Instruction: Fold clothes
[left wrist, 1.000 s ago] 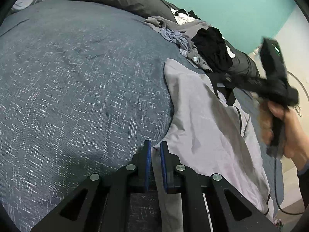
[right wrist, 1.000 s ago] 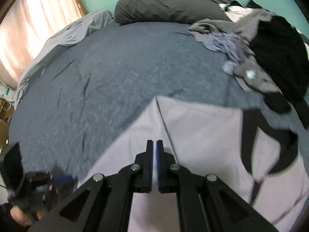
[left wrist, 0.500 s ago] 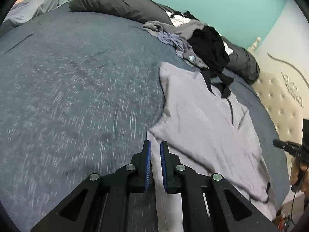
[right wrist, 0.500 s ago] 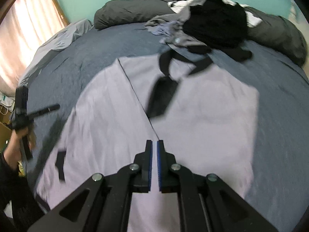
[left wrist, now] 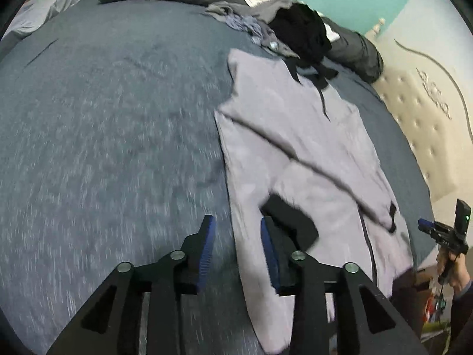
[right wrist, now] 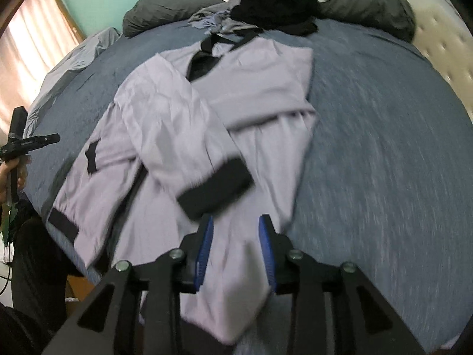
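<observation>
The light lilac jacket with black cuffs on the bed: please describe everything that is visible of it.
The light lilac jacket with black cuffs lies spread flat on the blue-grey bedspread, black collar toward the pile of dark clothes. It looks like thin, soft fabric, with black waistband pieces and a dark front zip line. One sleeve is folded diagonally across the body, its black cuff resting on top. Both open grippers, left and right, are above its near edge, gripping nothing.
</observation>
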